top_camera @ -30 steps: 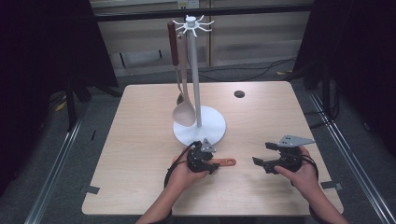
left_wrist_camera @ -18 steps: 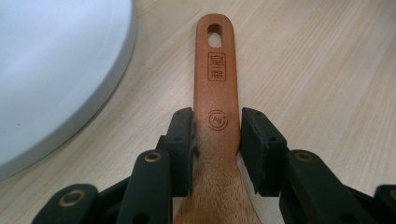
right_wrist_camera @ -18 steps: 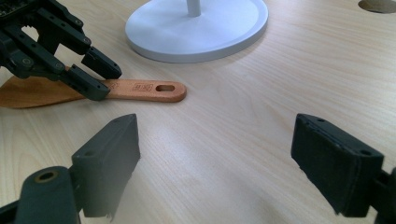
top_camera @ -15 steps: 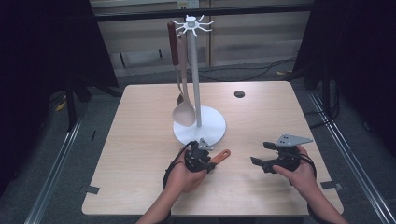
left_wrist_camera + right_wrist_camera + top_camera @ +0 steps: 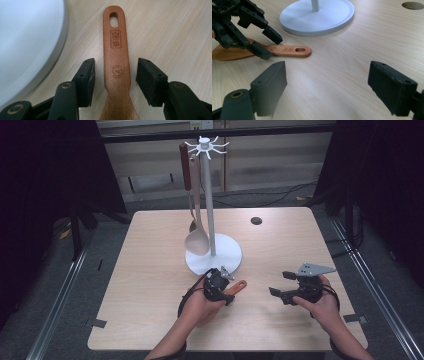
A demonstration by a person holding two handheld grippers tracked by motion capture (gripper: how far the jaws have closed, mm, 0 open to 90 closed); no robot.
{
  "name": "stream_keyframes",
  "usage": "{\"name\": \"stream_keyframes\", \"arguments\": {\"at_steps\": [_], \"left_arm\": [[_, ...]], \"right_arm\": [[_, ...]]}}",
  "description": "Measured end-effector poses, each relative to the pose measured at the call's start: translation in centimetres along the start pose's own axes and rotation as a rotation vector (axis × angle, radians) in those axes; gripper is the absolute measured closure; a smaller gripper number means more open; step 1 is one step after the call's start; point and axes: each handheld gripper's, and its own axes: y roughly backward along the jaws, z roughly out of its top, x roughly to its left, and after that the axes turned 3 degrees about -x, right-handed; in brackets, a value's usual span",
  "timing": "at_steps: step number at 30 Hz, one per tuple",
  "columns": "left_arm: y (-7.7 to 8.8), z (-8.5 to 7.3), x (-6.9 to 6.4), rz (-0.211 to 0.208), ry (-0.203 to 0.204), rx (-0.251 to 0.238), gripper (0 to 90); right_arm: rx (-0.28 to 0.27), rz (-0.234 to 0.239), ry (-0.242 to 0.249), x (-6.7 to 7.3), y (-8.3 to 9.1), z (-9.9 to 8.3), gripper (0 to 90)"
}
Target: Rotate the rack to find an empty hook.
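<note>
A wooden spatula point(image 5: 239, 286) lies flat on the table in front of the stand's white base point(image 5: 220, 257). Its handle point(image 5: 115, 37) has a hanging hole and a stamped mark. My left gripper point(image 5: 116, 63) straddles that handle. Its jaws have just been opening, and a gap now shows on each side of the wood, so the pads point(image 5: 88, 75) do not press it. From the right gripper view the left gripper point(image 5: 270, 46) sits low over the spatula point(image 5: 292, 50). My right gripper point(image 5: 327, 72) hovers open above bare table, with nothing between its jaws.
The white utensil stand point(image 5: 207, 195) rises mid-table; a pale wooden spoon point(image 5: 197, 240) and a brown-handled metal spoon point(image 5: 186, 170) hang from its top hooks. A round hole point(image 5: 256, 220) sits in the tabletop at the far right. Dark curtains and floor rails flank the table.
The spatula's handle end has swung slightly toward the stand's base, along with the left hand. The right hand has stayed where it was.
</note>
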Motion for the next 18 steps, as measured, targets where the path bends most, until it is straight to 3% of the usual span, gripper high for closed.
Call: {"name": "stream_keyframes", "arguments": {"at_steps": [1, 2, 3, 5, 8, 10, 18], "left_arm": [[0.1, 0.3, 0.1, -0.001, -0.013, 0.033, 49.4], [-0.1, 0.4, -0.1, 0.003, 0.003, 0.035, 49.4], [-0.1, 0.7, 0.0, 0.003, -0.008, 0.055, 49.6], [-0.2, 1.0, -0.2, 0.005, 0.024, 0.065, 49.7], [-0.1, 1.4, -0.3, -0.005, -0.009, 0.103, 55.1], [-0.2, 1.5, -0.5, -0.01, 0.012, 0.101, 59.1], [-0.3, 2.1, -0.3, -0.015, 0.001, 0.143, 65.1]], "right_arm": [[0.003, 0.0, 0.0, 0.0, 0.0, 0.0, 15.6], [0.001, -0.001, 0.001, 0.0, 0.1, 0.0, 15.6], [0.0, -0.002, -0.002, 0.0, 0.1, 0.1, 15.6], [-0.001, -0.003, -0.001, 0.0, 0.2, 0.1, 15.6], [0.0, -0.002, 0.0, -0.1, 0.2, 0.1, 15.6], [0.001, -0.003, -0.002, -0.1, 0.2, 0.1, 15.6], [0.003, 0.001, 0.001, 0.0, 0.1, 0.1, 15.6]]}}
